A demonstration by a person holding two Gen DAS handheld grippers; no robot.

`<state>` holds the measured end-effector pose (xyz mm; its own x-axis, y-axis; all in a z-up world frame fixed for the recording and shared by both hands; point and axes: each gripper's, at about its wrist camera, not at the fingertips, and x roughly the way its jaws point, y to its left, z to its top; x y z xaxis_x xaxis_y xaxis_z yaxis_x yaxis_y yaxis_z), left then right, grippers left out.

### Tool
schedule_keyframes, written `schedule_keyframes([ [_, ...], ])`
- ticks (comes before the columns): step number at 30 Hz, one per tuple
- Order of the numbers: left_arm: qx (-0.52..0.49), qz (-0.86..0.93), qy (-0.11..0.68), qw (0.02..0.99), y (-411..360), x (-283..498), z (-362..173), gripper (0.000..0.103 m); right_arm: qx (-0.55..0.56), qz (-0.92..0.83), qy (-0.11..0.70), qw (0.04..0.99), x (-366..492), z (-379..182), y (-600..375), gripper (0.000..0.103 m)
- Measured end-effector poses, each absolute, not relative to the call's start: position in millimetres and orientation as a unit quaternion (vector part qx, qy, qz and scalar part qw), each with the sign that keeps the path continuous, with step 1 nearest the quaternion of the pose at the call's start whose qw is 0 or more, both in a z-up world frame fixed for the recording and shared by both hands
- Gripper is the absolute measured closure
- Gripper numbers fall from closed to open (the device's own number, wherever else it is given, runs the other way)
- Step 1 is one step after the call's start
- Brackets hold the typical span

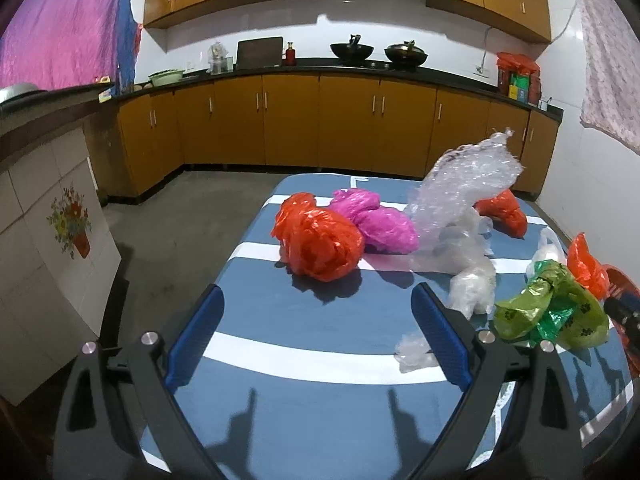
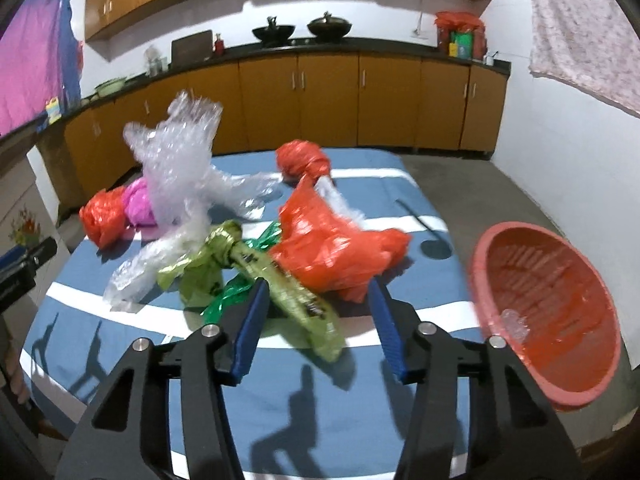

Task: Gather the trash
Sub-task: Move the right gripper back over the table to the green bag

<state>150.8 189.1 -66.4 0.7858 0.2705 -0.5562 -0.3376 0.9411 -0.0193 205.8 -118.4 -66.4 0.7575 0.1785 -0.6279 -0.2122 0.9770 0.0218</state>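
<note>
Crumpled plastic bags lie on a table with a blue and white striped cloth (image 1: pixel 320 400). In the left wrist view an orange-red bag (image 1: pixel 320 240), a pink bag (image 1: pixel 372 220), clear bubble wrap (image 1: pixel 460 200) and a green bag (image 1: pixel 552 312) lie ahead. My left gripper (image 1: pixel 318 316) is open and empty, short of the orange-red bag. My right gripper (image 2: pixel 318 304) is open, with the green bag (image 2: pixel 296 304) between its fingers and an orange-red bag (image 2: pixel 332 248) just beyond. A red plastic basket (image 2: pixel 548 308) with a clear scrap inside stands to its right.
Another orange-red bag (image 2: pixel 302 158) lies at the table's far end. Small clear scraps (image 1: pixel 416 354) lie near my left gripper's right finger. Kitchen cabinets and a counter (image 1: pixel 320 72) with woks line the far wall. A tiled partition (image 1: pixel 52 240) stands left of the table.
</note>
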Motion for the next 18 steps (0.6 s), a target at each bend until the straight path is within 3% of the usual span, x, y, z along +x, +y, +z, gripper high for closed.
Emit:
schedule_keyframes([
  [5,-0.07,0.15,0.286,0.944,191.5,158.7,-68.1,0.01,-0.043,0.111,0.346,0.931,209.6,-77.0,-108.3,0.064],
  [10,-0.067,0.137,0.286,0.946,183.4,164.6,-67.9,0.01,-0.054,0.113,0.357,0.926,212.3,-85.7,-103.0,0.095],
  [18,-0.064,0.122,0.289,0.947,169.1,166.9,-68.5,0.01,-0.033,0.127,0.336,0.933,198.4,-68.3,-109.9,0.1],
])
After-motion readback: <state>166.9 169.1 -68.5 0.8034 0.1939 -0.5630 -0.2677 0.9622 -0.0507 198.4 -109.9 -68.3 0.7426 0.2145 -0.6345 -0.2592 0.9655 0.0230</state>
